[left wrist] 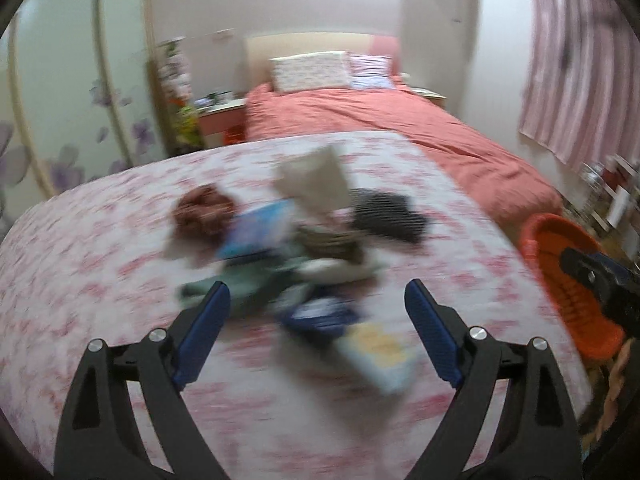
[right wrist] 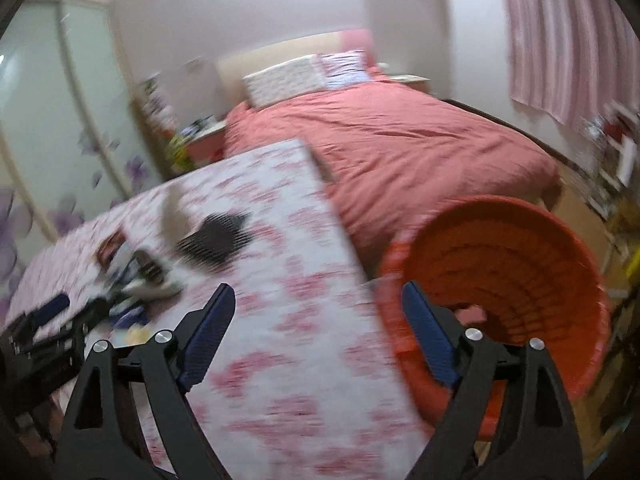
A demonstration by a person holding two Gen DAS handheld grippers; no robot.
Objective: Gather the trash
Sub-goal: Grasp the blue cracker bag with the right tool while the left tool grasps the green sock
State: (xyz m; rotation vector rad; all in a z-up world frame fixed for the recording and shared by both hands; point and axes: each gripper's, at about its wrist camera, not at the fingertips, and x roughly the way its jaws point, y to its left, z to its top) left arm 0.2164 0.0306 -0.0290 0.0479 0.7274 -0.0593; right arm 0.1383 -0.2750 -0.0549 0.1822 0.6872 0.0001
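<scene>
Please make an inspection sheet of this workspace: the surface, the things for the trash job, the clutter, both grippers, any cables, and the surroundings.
Surface: table with pink-patterned cloth.
Job's things: blurred trash pile mid-table; orange basket beside the table's edge, something pinkish inside.
Clutter: dark striped item lying behind the pile.
Grippers: left gripper open, empty, above the pile; right gripper open, empty, at the table edge by the basket.
Cables: nothing seen.
Surroundings: bed with red cover, striped curtain, flowered wardrobe doors.
</scene>
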